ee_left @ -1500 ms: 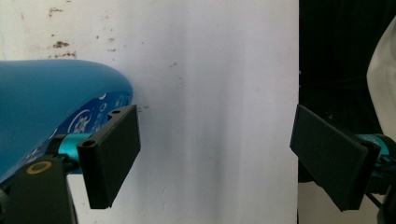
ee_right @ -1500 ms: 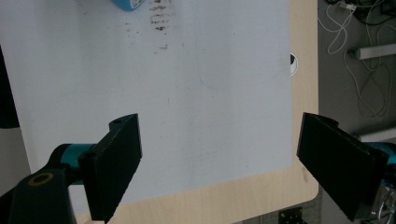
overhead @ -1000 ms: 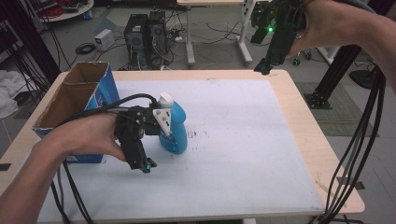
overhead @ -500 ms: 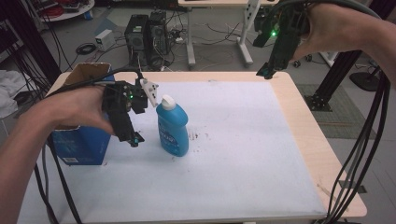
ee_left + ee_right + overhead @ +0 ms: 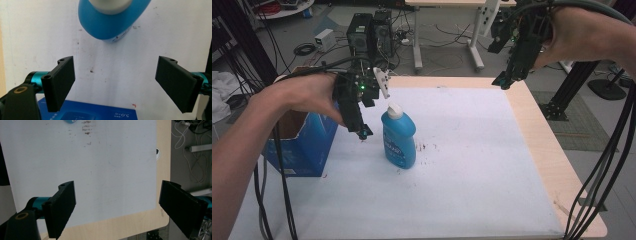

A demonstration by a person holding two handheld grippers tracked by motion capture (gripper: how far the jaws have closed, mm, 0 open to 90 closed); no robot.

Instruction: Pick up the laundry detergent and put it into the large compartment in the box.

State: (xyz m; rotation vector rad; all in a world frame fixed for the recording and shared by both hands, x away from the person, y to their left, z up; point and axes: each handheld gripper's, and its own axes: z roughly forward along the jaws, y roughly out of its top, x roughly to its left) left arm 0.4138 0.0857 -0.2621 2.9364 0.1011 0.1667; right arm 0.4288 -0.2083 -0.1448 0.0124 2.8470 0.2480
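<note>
one blue bottle (image 5: 399, 140) with a white cap stands upright on the white sheet (image 5: 472, 165) that covers the table (image 5: 542, 135), left of the sheet's middle, with a scatter of small dark specks on the sheet just beside its base. the left gripper (image 5: 362, 131) hangs in the air just left of the bottle, jaws pointing down toward the sheet, apart from the bottle and holding nothing; in the left gripper view its two black jaws are spread wide with bare sheet between them, the bottle's white cap and blue shoulder (image 5: 112, 17) at the top edge and the printed top of a blue box at the bottom edge. that blue cardboard box (image 5: 307, 145) stands at the left side of the table, partly under the person's left forearm. the right gripper (image 5: 507, 77) is held high over the far right corner of the table, well apart from the bottle, jaws angled down; in the right gripper view its jaws are also spread wide and grasp nothing, with white sheet and the pale wooden table edge between them.
</note>
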